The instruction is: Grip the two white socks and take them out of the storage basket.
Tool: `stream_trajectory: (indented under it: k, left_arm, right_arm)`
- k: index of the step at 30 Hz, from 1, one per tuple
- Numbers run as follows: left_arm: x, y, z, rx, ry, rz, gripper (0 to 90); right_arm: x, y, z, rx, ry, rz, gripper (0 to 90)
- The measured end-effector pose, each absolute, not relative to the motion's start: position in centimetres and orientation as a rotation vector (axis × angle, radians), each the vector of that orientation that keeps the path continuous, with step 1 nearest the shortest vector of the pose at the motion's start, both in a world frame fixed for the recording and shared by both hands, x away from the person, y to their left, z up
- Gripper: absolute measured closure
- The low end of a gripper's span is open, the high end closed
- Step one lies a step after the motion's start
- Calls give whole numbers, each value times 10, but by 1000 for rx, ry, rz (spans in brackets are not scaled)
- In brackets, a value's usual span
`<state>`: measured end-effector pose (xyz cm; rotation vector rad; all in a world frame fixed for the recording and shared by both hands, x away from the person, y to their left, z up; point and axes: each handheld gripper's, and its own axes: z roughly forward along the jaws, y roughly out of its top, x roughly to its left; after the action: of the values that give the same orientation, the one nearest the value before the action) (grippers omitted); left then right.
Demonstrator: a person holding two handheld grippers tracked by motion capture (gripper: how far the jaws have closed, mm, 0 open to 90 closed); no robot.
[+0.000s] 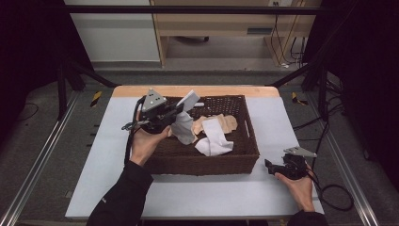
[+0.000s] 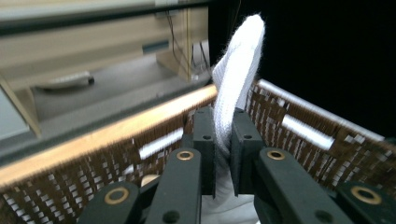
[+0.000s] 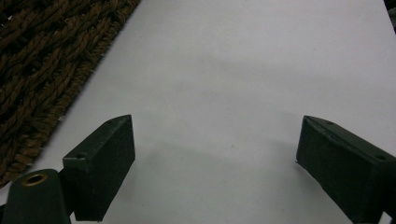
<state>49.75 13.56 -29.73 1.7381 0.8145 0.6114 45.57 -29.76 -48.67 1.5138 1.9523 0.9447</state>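
Note:
A brown wicker basket (image 1: 244,141) stands mid-table with several socks inside, one white (image 1: 215,139) and one tan (image 1: 228,123). My left gripper (image 1: 181,109) hovers over the basket's left part, shut on a white sock (image 1: 184,123) whose ends hang above and below the jaws. In the left gripper view the same white sock (image 2: 236,74) rises from between the closed pads (image 2: 205,140), with the basket wall (image 2: 299,135) behind. My right gripper (image 1: 272,167) rests on the table right of the basket, open, its pads (image 3: 100,163) wide apart over bare surface.
The grey-white table top (image 1: 197,193) has free room in front of and to both sides of the basket. In the right gripper view the basket's woven edge (image 3: 42,70) lies at the left. A wooden cabinet (image 1: 226,23) stands beyond the table.

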Motion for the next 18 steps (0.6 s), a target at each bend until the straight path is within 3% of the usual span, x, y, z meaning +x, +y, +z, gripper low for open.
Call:
stream_trajectory:
  k: [9, 18]
  left_arm:
    - [463, 141, -258, 1628, 718, 590, 827]
    - [433, 148, -243, 1562, 659, 546, 828]
  right_arm:
    - [456, -298, -487, 1512, 1954, 945, 121]
    - [456, -298, -487, 1510, 1954, 943, 122]
